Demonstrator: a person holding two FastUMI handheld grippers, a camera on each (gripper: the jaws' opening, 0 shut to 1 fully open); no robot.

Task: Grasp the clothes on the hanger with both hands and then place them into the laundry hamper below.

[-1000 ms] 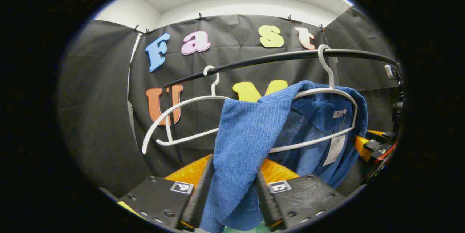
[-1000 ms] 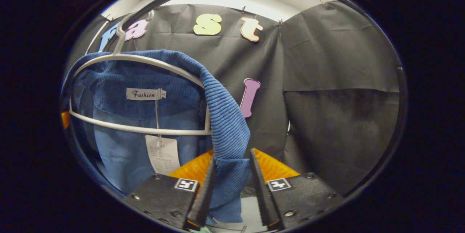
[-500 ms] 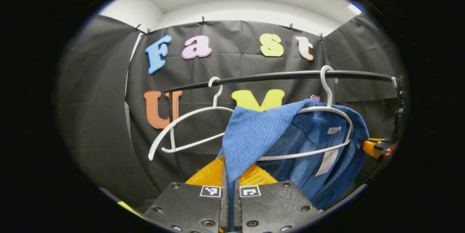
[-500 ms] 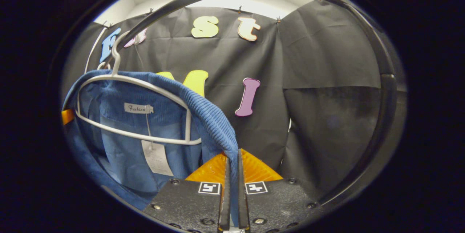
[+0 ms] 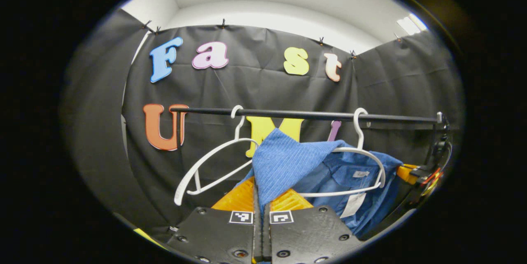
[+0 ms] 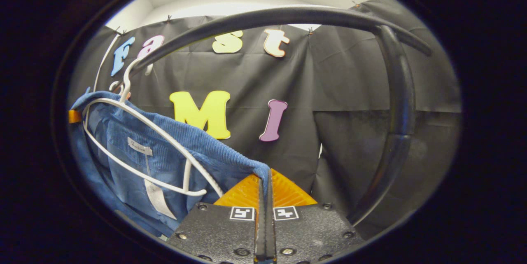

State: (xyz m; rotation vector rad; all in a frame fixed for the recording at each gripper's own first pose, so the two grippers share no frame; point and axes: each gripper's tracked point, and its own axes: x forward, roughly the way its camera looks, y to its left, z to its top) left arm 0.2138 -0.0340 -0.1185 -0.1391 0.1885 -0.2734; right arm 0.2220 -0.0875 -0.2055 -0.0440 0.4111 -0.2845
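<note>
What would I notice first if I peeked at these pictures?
The bright blue shirt, draped on a white hanger on the black rail. The left gripper and the right gripper each pinch a shoulder of it. An empty hanger hangs beside it.

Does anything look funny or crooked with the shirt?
Yes. The blue corduroy shirt is half off its white plastic hanger. The left tool pinches one shoulder, pulled up into a peak, and the right tool pinches the other. The hanger tilts in the right gripper view.
</note>
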